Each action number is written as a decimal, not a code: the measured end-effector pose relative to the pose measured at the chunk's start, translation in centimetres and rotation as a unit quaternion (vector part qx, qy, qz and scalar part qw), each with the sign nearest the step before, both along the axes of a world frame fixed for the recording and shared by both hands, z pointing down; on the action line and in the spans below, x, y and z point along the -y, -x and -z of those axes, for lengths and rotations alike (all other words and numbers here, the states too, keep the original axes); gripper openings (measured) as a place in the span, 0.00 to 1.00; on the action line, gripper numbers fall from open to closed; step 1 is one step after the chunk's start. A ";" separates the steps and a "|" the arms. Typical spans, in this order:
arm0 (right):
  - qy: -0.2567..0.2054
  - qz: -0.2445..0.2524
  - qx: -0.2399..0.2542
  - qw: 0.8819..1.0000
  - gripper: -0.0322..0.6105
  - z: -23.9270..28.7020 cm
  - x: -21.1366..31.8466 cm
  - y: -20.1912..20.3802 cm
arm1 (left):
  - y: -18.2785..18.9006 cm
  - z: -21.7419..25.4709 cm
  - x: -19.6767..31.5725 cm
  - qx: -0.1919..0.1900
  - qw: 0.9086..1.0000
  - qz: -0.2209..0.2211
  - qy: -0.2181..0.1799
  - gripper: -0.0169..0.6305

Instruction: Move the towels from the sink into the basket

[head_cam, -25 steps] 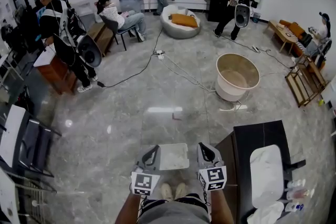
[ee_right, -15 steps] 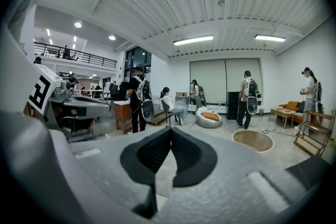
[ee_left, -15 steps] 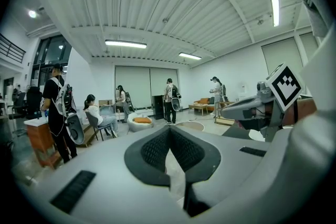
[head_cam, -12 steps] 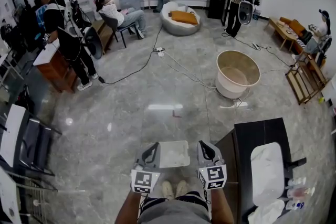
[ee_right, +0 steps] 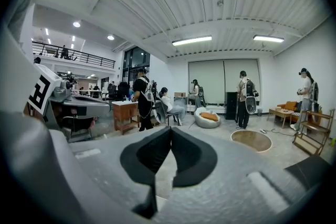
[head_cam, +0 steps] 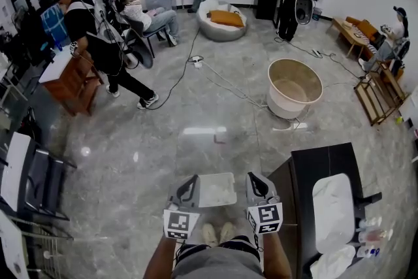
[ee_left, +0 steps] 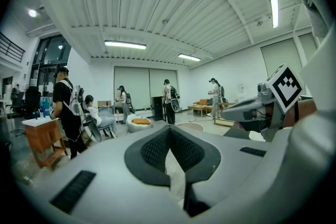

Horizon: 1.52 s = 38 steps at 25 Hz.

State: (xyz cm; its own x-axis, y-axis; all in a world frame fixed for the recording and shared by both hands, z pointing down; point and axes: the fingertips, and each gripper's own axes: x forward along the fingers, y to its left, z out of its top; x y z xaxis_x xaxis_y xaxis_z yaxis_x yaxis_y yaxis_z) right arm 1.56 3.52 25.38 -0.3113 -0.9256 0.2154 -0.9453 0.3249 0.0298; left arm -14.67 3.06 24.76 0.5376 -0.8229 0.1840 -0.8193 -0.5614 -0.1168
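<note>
Task not started yet. Left tongs [head_cam: 190, 184] and right tongs [head_cam: 255, 181] are hanging clenched and empty over the floor, flanking the white basket [head_cam: 222, 178]. Towels seemingly lying in the sink [head_cam: 315, 206] on the dark worktop [head_cam: 307, 166]. Next: swinging right, opening over a towel.

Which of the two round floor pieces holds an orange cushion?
The pale lounger by the far wall; the taller beige tub nearer the camera looks empty.
</note>
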 end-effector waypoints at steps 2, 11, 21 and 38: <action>-0.001 -0.004 0.000 1.000 0.05 0.0 0.0 -0.1 | -0.1 -0.1 0.2 -0.001 1.000 -0.003 0.000 0.04; -0.002 -0.047 -0.003 0.999 0.05 0.0 -0.6 -1.8 | -2.4 -0.1 0.7 -0.004 0.999 -0.048 -0.001 0.04; -0.011 -0.165 -0.005 0.986 0.05 0.8 -4.4 -9.0 | -9.8 0.3 0.3 -0.010 0.988 -0.153 -0.008 0.04; -0.004 -0.346 -0.007 0.938 0.05 0.4 -15.4 -30.8 | -33.2 0.2 -5.3 -0.022 0.947 -0.319 -0.001 0.04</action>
